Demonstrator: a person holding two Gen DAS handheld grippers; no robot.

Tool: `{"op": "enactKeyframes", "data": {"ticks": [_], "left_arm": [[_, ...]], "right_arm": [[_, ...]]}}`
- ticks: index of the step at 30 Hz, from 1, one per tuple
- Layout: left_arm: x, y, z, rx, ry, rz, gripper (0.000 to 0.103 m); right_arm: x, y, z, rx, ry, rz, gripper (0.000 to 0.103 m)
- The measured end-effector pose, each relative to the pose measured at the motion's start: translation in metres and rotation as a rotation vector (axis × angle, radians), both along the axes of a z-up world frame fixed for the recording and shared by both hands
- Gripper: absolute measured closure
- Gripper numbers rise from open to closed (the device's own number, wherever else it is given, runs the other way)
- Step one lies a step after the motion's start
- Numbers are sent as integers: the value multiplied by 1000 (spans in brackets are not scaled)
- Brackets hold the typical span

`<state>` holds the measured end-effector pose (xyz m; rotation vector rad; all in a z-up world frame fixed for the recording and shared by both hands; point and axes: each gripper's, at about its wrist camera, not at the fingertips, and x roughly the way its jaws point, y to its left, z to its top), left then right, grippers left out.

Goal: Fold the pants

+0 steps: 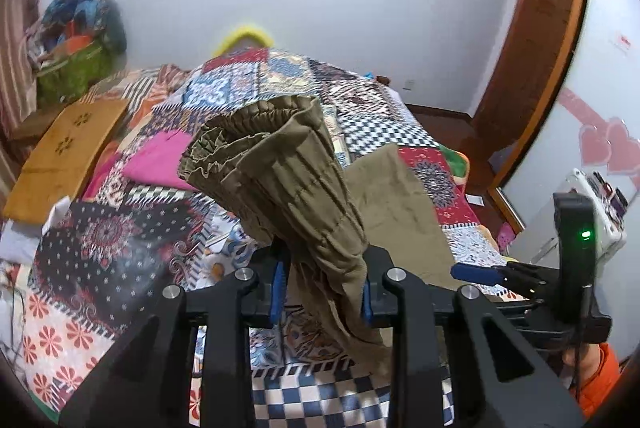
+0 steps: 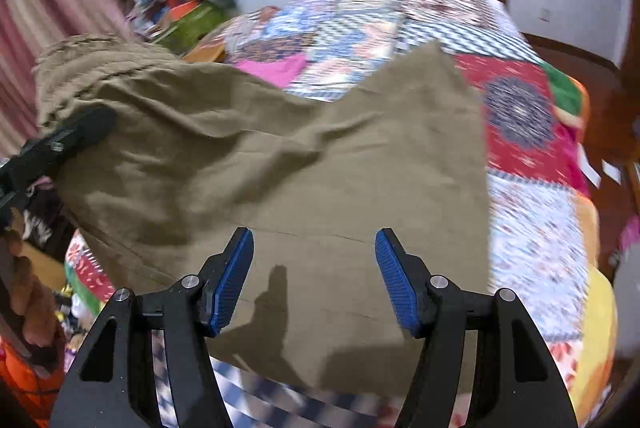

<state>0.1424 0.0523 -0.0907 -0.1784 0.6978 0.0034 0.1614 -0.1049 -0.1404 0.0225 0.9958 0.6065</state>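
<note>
The olive-brown cotton pants with a gathered elastic waistband (image 1: 280, 164) are partly lifted, the ruched waist end bunched and raised off the bed. The rest spreads flat and creased (image 2: 304, 164) over the patchwork quilt.

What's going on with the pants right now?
The left gripper is shut on the bunched waistband end of the khaki pants, lifting it off the patchwork quilt. The right gripper hangs open over the flat part of the pants, holding nothing. The fold isn't finished.
</note>
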Motion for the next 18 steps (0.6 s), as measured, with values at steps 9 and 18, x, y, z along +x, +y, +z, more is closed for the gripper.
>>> {"op": "enactKeyframes", "data": {"ticks": [9,18], "left_arm": [[15,-66,11,49,-17,-151,78],[38,-109,0,102,28,-235,80]], "right_arm": [[-10,5,-44,-36,47,-11,40],[-18,-49,-12,57,9,-89,43]]}}
